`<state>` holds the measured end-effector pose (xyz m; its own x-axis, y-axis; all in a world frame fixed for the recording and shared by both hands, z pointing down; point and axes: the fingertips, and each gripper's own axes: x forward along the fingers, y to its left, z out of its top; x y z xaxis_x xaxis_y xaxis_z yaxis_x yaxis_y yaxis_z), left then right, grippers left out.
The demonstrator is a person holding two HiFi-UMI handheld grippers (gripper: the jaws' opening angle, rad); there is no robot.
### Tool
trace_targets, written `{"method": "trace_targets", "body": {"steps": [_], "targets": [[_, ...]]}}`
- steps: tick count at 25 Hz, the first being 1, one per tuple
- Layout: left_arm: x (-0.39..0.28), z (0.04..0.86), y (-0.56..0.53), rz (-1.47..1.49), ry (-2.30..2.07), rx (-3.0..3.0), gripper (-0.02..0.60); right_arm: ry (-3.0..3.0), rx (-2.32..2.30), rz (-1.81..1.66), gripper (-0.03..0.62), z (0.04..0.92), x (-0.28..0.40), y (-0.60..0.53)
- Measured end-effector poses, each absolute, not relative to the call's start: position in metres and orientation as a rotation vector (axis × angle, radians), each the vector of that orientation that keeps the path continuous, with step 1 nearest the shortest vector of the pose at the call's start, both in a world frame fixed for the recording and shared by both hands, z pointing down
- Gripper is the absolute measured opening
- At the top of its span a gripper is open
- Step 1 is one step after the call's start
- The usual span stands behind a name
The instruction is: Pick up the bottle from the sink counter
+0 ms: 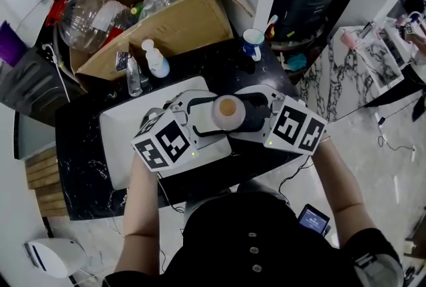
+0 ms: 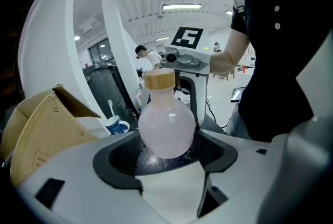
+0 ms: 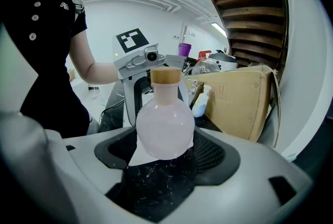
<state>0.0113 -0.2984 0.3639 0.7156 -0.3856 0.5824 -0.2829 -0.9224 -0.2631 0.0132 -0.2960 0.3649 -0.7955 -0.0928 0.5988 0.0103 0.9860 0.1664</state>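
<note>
A round-bellied pale pink bottle (image 1: 228,112) with a tan wooden cap stands upright in the air over the edge of the white sink (image 1: 123,139), between my two grippers, which face each other. My left gripper (image 1: 203,120) closes on it from the left and my right gripper (image 1: 256,116) from the right. In the left gripper view the bottle (image 2: 166,127) sits between the dark pads (image 2: 117,158) of the left gripper (image 2: 166,151). The right gripper view shows the bottle (image 3: 165,127) seated the same way in the right gripper (image 3: 165,151).
The black marble counter (image 1: 80,166) carries an open cardboard box (image 1: 166,19) of clutter at the back, two small bottles (image 1: 157,59) beside it and a blue-and-white mug (image 1: 253,44). A phone (image 1: 313,219) hangs by the person's right side. A marbled table (image 1: 373,56) stands far right.
</note>
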Motion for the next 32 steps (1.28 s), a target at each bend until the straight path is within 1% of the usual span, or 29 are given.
{"method": "trace_targets", "body": {"steps": [15,32], "targets": [[0.012,0.343,-0.289,-0.987,0.538,-2.707,0.336,-2.508,0.076,-0.275,0.344,0.343,0.013,-0.286],[0.014,0.333,-0.281,-0.967,0.500,-2.685,0.336,-2.547,0.113,-0.270,0.344,0.333,0.014,-0.278]]}}
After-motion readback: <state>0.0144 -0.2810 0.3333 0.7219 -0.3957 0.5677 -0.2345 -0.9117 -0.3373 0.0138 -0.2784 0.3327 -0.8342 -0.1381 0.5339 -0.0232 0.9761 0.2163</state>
